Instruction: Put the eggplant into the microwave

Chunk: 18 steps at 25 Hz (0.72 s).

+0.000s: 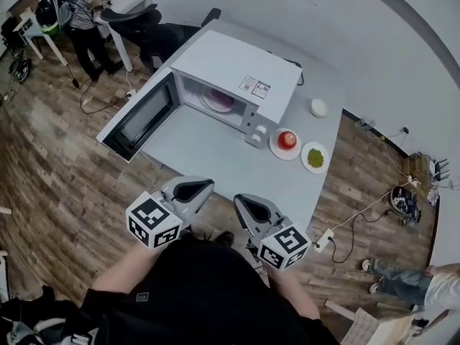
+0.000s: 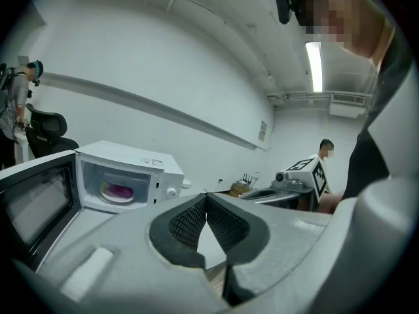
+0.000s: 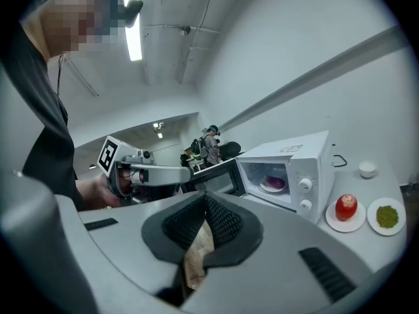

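The white microwave stands on the grey table with its door swung wide open to the left. Inside it, the purple eggplant lies on a white plate; it also shows as the eggplant in the left gripper view and the eggplant in the right gripper view. My left gripper and right gripper hang side by side close to my body, off the table's near edge. Both are shut with nothing between the pads, as the left gripper and right gripper show.
Right of the microwave sit a plate with a red apple, a plate of green food and a small white bowl. A black office chair and a person are beyond the table. Cables run across the wooden floor at right.
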Tool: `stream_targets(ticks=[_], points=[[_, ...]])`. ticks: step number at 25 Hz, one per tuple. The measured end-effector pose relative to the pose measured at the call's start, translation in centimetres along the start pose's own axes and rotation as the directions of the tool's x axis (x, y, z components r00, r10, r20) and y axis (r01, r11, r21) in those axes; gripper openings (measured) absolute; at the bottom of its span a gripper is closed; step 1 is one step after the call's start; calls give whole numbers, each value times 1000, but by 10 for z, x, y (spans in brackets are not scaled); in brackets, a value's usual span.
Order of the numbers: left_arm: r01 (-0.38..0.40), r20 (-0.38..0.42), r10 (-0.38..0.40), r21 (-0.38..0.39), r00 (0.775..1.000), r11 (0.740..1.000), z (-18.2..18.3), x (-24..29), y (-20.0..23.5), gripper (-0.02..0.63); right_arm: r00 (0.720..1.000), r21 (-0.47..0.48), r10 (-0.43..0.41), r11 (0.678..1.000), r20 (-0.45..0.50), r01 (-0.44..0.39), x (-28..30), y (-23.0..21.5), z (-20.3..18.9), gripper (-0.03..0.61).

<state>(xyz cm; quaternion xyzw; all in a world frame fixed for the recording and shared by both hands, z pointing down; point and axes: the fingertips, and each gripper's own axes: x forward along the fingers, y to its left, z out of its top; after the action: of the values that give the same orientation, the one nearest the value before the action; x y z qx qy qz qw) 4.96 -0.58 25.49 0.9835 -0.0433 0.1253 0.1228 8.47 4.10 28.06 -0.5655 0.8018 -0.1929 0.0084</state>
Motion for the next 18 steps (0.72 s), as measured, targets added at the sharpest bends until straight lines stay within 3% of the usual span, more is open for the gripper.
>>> stream_targets(ticks=[4, 6, 9, 14, 18], points=[[7, 37, -8, 31, 999, 999, 12, -5, -11, 9, 993, 70, -5, 998, 117, -4, -12, 2, 20, 15], [15, 59, -18, 42, 998, 999, 19, -7, -9, 9, 986, 30, -37, 999, 162, 32, -13, 2, 33, 15], [36, 76, -40, 54, 996, 998, 27, -12, -6, 9, 980, -22, -75, 997, 187, 80, -9, 6, 42, 14], [22, 73, -34, 151, 997, 988, 34, -25, 6, 9, 971, -23, -120, 992, 205, 127, -2, 2, 50, 14], [24, 85, -37, 149, 996, 989, 36, -32, 17, 9, 969, -43, -143, 987, 203, 154, 8, 1, 56, 14]])
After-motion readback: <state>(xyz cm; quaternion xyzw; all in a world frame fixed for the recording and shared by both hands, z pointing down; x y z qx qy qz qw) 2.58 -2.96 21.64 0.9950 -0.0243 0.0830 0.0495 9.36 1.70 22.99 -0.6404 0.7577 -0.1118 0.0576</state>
